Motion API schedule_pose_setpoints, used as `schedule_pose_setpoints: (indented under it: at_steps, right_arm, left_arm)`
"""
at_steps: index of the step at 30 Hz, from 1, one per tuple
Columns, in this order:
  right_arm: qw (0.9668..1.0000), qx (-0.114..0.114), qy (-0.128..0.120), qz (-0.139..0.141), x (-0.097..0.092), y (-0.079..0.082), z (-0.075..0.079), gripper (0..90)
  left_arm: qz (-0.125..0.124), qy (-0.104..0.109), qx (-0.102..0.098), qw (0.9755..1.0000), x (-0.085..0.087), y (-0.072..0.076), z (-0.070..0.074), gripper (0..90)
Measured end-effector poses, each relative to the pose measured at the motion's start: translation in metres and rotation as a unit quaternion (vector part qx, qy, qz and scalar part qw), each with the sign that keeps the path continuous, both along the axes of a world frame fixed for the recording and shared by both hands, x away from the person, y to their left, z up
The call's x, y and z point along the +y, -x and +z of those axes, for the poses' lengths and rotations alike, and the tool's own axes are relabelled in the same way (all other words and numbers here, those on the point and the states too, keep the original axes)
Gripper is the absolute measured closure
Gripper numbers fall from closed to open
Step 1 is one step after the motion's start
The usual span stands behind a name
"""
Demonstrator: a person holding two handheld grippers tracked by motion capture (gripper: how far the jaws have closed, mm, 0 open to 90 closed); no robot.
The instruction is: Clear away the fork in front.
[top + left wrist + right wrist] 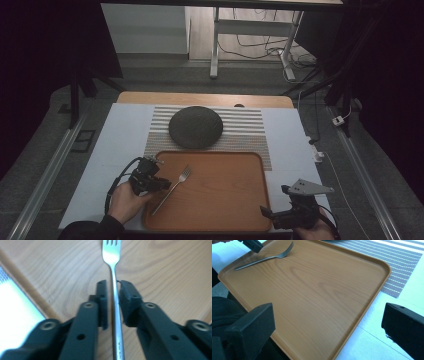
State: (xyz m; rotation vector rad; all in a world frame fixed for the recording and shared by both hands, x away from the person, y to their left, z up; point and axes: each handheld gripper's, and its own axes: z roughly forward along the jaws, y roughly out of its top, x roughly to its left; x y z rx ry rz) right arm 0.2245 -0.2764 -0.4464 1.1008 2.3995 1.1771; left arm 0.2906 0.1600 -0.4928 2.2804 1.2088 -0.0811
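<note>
On the wooden tray [225, 200], near its left edge, the fork [174, 187] is lying flat, tines pointing toward the far side. My left tongs [113, 293] are straddling its handle with jaws narrow, a thin gap showing on each side, pads not pressing. My right tongs [327, 322] are hanging with jaws wide over the tray's near right corner, holding nothing. Beyond the tray, a dark round plate [195, 127] is sitting on a striped placemat [250, 131] on the desk [120, 135]. Nothing is blocking the fork.
</note>
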Motion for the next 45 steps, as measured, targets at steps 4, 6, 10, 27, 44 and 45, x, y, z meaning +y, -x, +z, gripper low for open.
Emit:
schedule_pose_setpoints:
  at_steps: [4,6,10,27,44,45]
  right_arm:
    - [1.0000,0.004,0.002,0.000,0.000,-0.001,0.000,0.0]
    - [1.0000,0.005,0.000,0.000,0.000,-0.001,-0.001,0.0]
    - [1.0000,0.009,0.003,0.000,0.001,-0.002,-0.001,0.0]
    - [0.9999,0.011,0.007,0.005,0.002,-0.002,-0.001,0.0]
    - [0.9999,0.013,0.007,0.008,0.002,-0.002,-0.002,0.0]
    - [0.9999,0.012,0.008,0.008,0.002,-0.002,-0.002,0.0]
  left_arm:
    - [-0.021,0.005,-0.016,0.9996,-0.008,-0.003,0.004,88.3]
    - [-0.035,0.005,-0.023,0.9991,-0.016,-0.005,0.004,88.4]
    - [-0.061,-0.008,-0.030,0.9976,-0.033,-0.010,-0.001,88.4]
    - [-0.058,-0.039,-0.017,0.9974,-0.038,-0.022,-0.020,88.4]
    - [-0.018,-0.034,0.010,0.9992,-0.004,-0.034,-0.021,88.2]
    - [-0.017,-0.033,0.012,0.9992,-0.002,-0.034,-0.021,88.2]
